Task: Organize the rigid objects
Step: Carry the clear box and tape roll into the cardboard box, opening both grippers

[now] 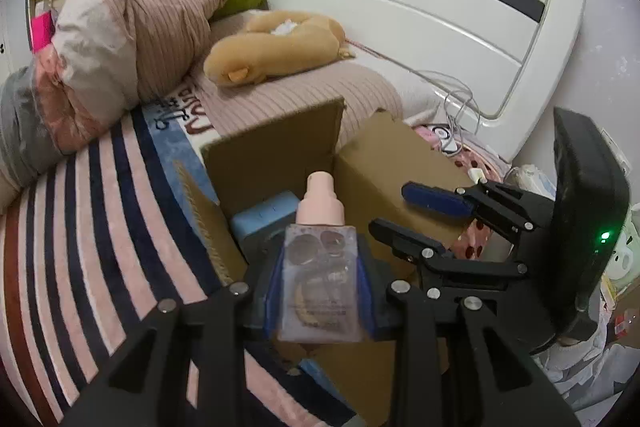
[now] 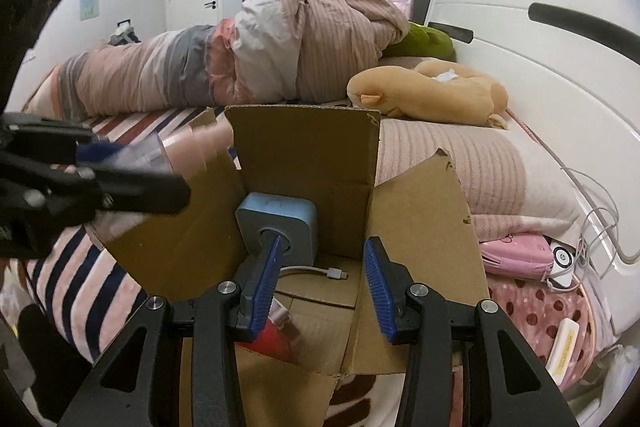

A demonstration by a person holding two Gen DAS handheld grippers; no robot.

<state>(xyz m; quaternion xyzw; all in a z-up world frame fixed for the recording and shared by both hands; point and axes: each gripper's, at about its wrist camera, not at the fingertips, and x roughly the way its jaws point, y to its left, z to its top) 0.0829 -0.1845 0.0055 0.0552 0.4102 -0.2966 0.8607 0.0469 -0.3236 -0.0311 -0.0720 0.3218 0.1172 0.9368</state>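
An open cardboard box (image 2: 320, 163) sits on the bed; it also shows in the left wrist view (image 1: 276, 151). Inside it lie a light blue cube charger (image 2: 276, 227) with a white cable and a red item (image 2: 272, 339). My left gripper (image 1: 320, 291) is shut on a clear bottle with a pink pump cap (image 1: 320, 263) and holds it above the box. In the right wrist view that bottle (image 2: 192, 147) shows blurred at the left. My right gripper (image 2: 320, 283) is open and empty over the box, and also shows in the left wrist view (image 1: 416, 211).
A striped blanket (image 1: 80, 227) covers the bed. A rolled duvet (image 2: 240, 51) and a tan plush toy (image 2: 432, 91) lie behind the box. A pink pouch (image 2: 516, 255), white cables and a white headboard (image 2: 540, 47) are at the right.
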